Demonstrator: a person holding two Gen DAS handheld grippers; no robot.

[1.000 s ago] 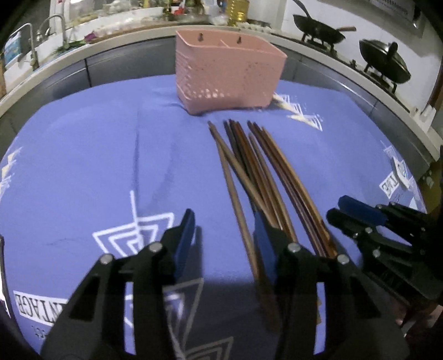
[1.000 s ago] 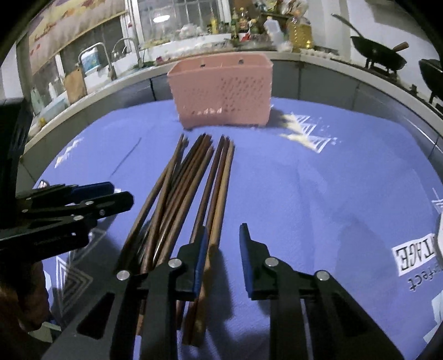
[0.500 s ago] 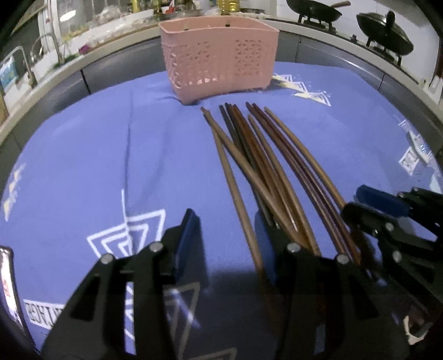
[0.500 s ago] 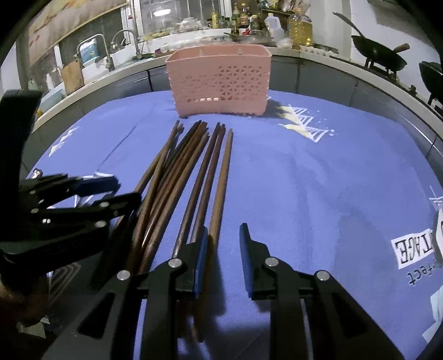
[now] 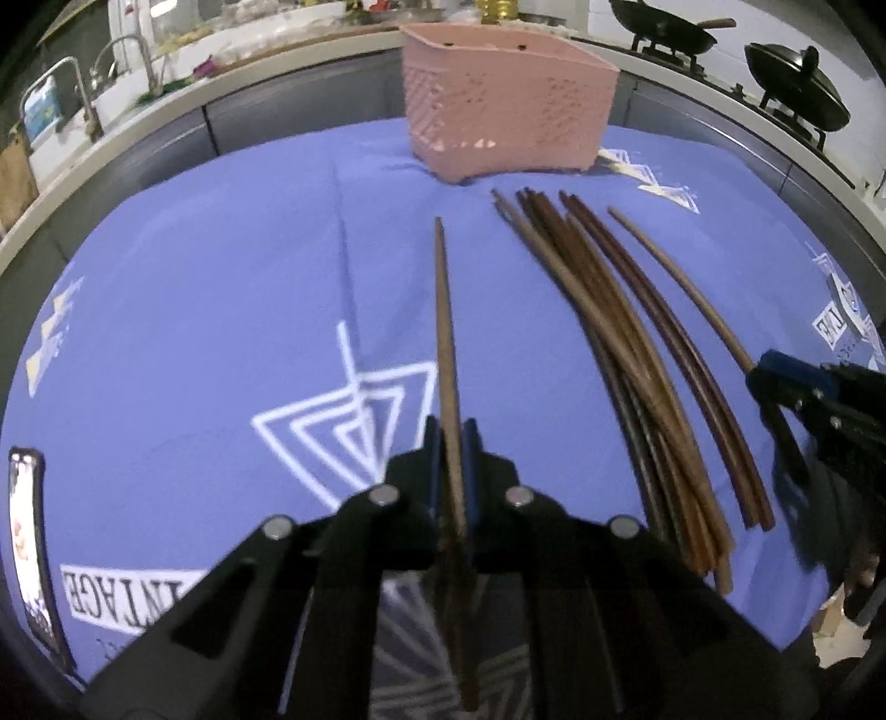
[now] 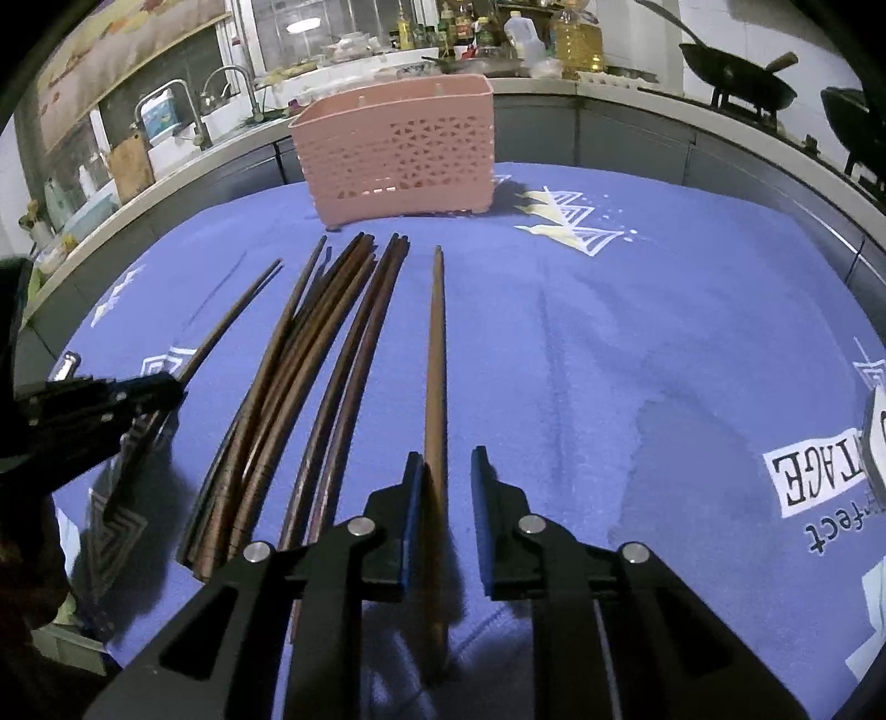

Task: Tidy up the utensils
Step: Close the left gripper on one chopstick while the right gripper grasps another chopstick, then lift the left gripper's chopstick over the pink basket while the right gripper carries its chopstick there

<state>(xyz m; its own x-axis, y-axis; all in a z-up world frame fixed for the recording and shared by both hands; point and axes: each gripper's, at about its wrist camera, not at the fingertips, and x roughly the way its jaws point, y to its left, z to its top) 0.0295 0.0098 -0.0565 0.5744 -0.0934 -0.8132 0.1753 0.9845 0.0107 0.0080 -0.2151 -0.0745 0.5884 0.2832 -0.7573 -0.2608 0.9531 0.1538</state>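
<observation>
One chopstick [image 5: 446, 354] sits clamped in the just-closing left hand-held gripper [image 5: 453, 443], apart from the bundle [image 5: 626, 354].

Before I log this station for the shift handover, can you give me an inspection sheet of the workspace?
Surface: blue printed cloth, wrinkled, covering the table.
Job's things: pink basket upright at the far side; loose chopsticks lying in a bundle before it.
Clutter: pale flat item at the cloth's edge, too cropped to name.
Grippers: left gripper has just been closing, pads pressed on one chopstick; right gripper has just been closing, another chopstick between its jaws, a gap on one side.
Cables: nothing seen.
Surroundings: kitchen counter with taps, bottles, woks.
</observation>
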